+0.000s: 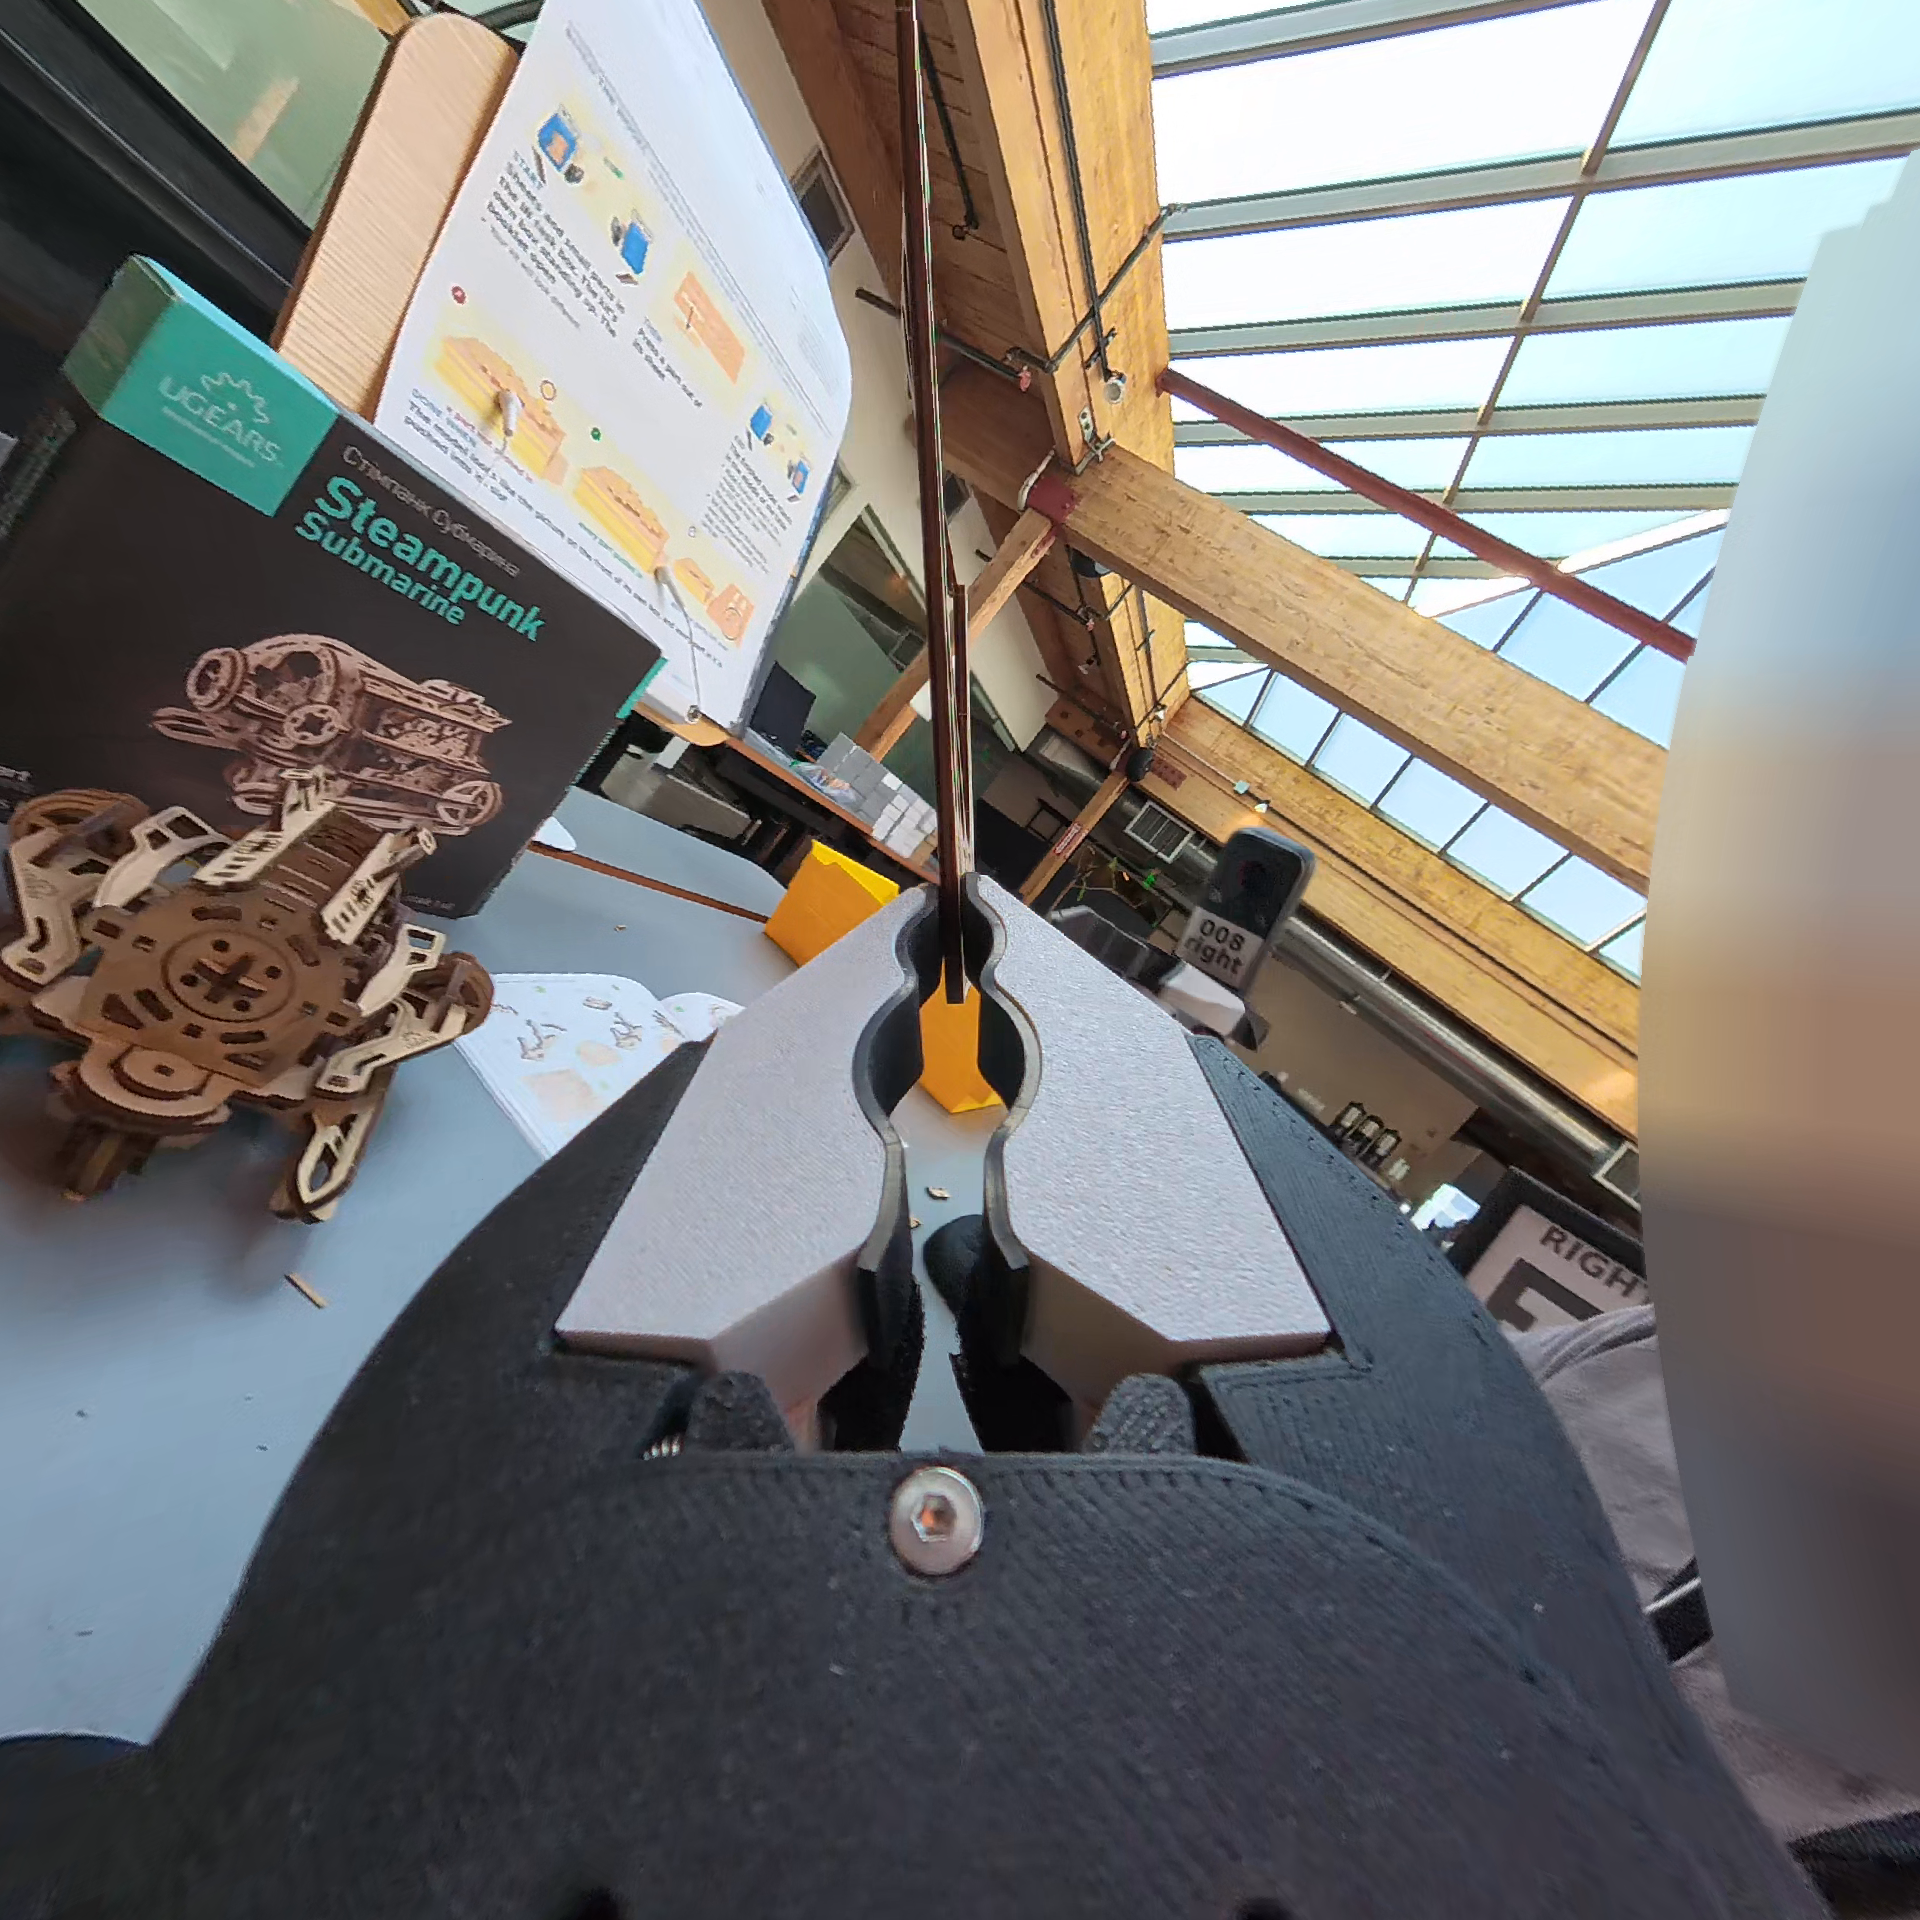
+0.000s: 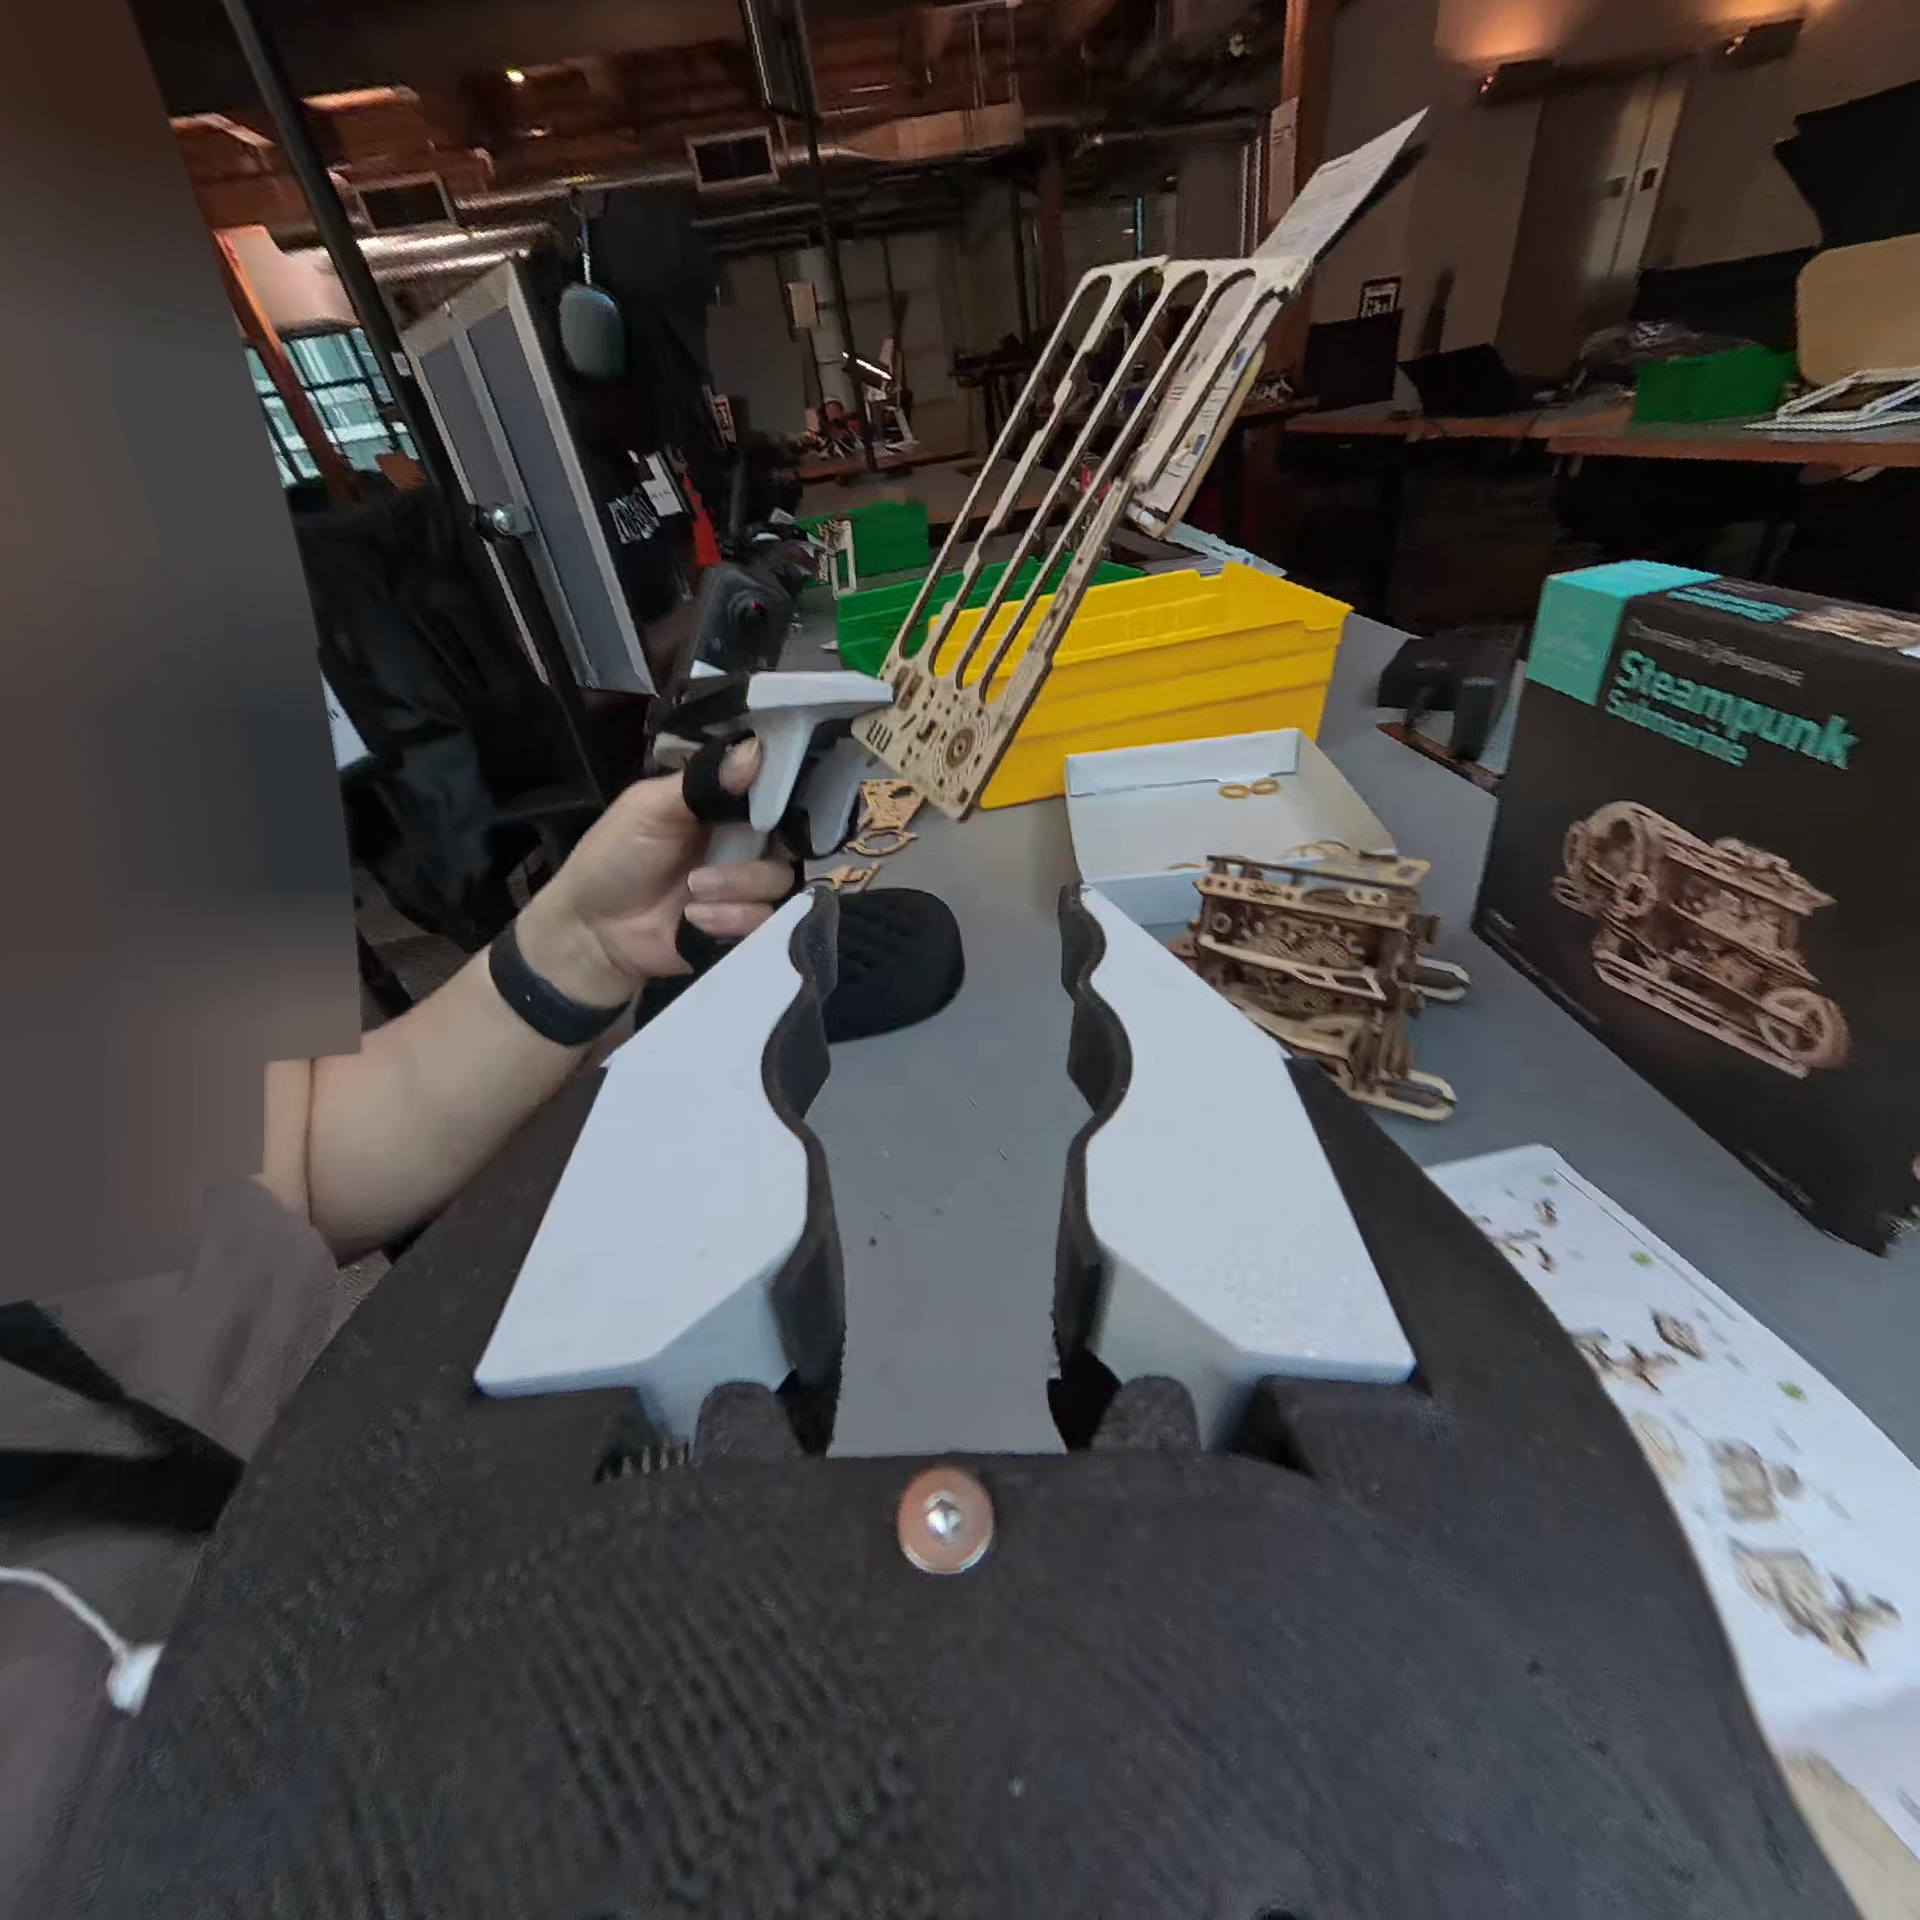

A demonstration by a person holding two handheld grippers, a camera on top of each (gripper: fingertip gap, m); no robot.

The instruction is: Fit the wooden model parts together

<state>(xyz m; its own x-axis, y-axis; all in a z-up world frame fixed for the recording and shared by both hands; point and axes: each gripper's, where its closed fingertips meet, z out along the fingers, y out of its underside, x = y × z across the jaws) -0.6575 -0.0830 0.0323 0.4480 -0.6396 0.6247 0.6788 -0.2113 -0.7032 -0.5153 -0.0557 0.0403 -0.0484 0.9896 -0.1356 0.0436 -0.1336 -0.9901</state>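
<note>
A thin wooden sheet (image 1: 932, 468) is seen edge-on in the left wrist view, pinched at its lower end by the jaws of the left gripper (image 1: 954, 914), which are pressed against it. From the right wrist view the same sheet (image 2: 1049, 551) is shown tilted up and away over the counter (image 2: 935, 1195), long slots cut through it, its lower corner clamped by the left gripper (image 2: 831, 727), which is gripped by a hand (image 2: 644, 883). The jaws of the right gripper (image 2: 940, 914) are spread wide and nothing is held between them. The assembled wooden model (image 2: 1320, 956) is found standing on the counter just right of those jaws, beside a dark kit box (image 2: 1704, 883) and in front of a white tray (image 2: 1174, 790). A yellow bin (image 2: 1174, 665) is seen behind the sheet.
</note>
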